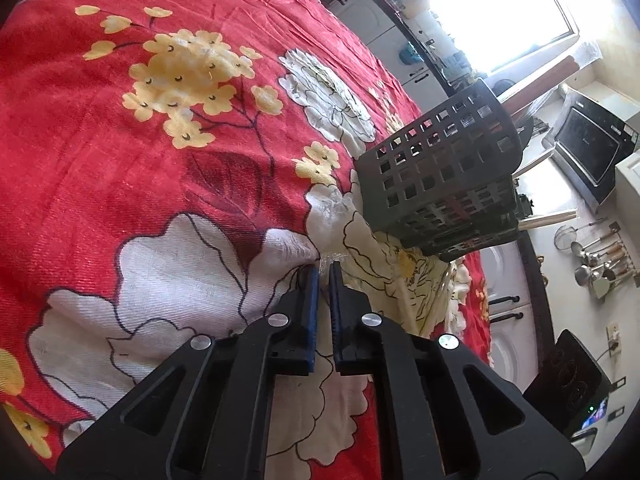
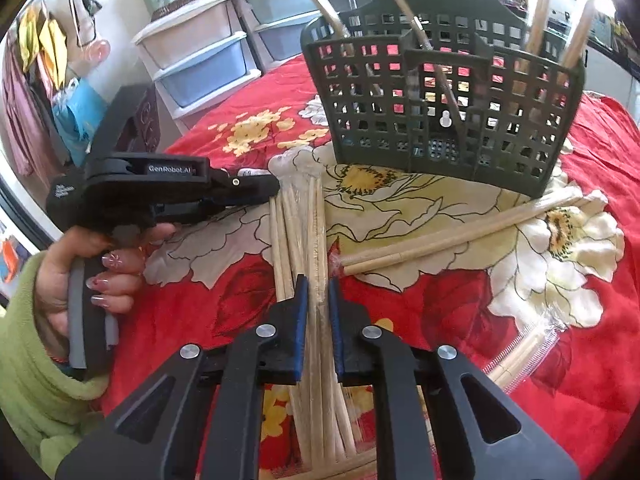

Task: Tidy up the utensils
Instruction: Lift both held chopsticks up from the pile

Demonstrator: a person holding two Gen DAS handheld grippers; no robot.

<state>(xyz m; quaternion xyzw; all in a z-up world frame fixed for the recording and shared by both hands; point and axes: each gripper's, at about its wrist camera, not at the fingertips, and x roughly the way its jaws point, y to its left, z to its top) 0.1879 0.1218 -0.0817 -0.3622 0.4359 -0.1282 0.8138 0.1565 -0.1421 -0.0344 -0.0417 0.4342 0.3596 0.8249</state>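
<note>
**Taking the wrapped chopsticks for the holder**

We work on a table covered with a red flowered cloth [image 2: 460,312]. At its far side stands the dark green holder [image 2: 440,92], upright, with several compartments. Some chopsticks already stand in its right compartment, and thinner sticks lean out of the left and middle ones.

In front of the holder, on the cloth, lies a bundle [image 2: 308,232] of pale chopsticks in clear wrap, pointing from us toward the holder. A loose pair [image 2: 460,236] lies to the right of it, slanted, and one more wrapped pack [image 2: 524,352] lies near the right edge.

We judge that the step in hand is the pick-up of the bundle. Our right gripper [image 2: 319,280] stands over it with the jaws a little apart, one on each side of the sticks; we cannot tell if the pads already press the wrap. Our left gripper [image 1: 325,266] comes from the left side, its jaws almost together, with its tip at the far end of the bundle; whether it pinches the wrap there we cannot tell.

The next move, in our opinion, calls for a firm grip on the sticks, then a lift and a turn upright over a free compartment. The wrap looks slippery, so the bundle may slide.
</note>
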